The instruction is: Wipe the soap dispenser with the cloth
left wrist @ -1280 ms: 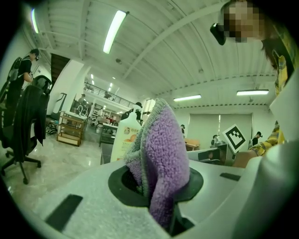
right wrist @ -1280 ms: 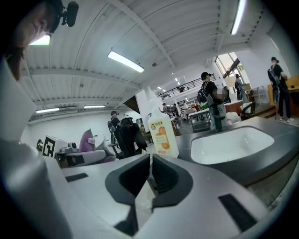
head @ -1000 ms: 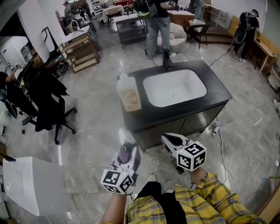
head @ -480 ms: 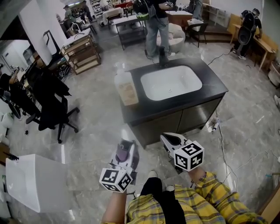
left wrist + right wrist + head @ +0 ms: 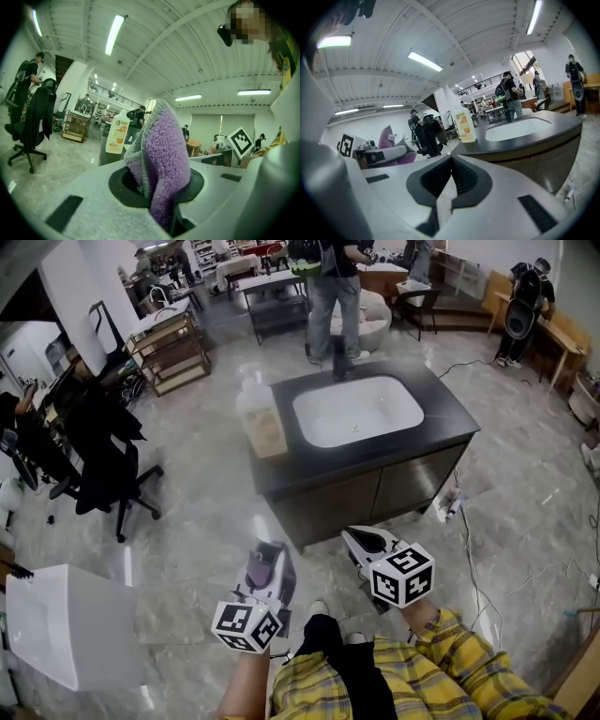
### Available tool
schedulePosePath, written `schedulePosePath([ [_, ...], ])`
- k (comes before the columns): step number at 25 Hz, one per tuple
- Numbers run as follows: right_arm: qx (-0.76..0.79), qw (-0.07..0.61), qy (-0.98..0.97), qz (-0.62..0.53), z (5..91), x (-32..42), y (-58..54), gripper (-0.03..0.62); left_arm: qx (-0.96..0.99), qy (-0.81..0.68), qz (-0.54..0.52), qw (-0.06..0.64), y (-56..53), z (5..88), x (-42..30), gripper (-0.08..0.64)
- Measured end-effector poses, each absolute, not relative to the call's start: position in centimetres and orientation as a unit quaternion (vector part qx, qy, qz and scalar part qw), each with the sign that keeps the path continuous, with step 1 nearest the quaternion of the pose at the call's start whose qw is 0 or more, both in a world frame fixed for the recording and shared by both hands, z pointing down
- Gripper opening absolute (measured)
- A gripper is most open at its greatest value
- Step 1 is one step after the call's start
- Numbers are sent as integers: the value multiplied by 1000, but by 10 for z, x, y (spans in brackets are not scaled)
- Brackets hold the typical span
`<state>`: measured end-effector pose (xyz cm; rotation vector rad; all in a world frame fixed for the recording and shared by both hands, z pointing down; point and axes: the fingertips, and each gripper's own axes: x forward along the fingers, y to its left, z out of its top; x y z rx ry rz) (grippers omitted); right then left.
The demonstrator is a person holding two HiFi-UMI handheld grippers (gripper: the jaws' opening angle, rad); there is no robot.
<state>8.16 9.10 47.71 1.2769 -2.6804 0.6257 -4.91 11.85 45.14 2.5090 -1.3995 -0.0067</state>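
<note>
A white soap dispenser (image 5: 260,419) with an orange label stands at the left end of a dark counter (image 5: 450,405), beside a white basin (image 5: 356,412). It also shows far ahead as the soap dispenser (image 5: 116,133) in the left gripper view and the soap dispenser (image 5: 465,123) in the right gripper view. My left gripper (image 5: 269,561) is shut on a purple cloth (image 5: 159,164), which sticks up between its jaws. My right gripper (image 5: 361,538) is shut with nothing in it. Both are held over the floor, well short of the counter's front.
A black office chair (image 5: 101,456) stands at the left and a white basin unit (image 5: 66,624) lies at the lower left. A wooden rack (image 5: 169,351) is behind. People stand beyond the counter. A cable (image 5: 473,568) runs over the floor at the right.
The counter and dispenser have slid up and a little left in the head view, so I have drawn back from them. Both grippers keep their places in view, unchanged in grip.
</note>
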Motion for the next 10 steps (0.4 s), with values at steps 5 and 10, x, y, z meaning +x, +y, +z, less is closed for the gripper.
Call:
schedulePosePath([
  [5, 421, 57, -881, 207, 476, 83, 90, 6, 866, -481, 1, 136, 116, 450, -47, 61],
  [10, 419, 57, -882, 209, 473, 83, 87, 6, 868, -480, 4, 130, 113, 445, -46, 61],
])
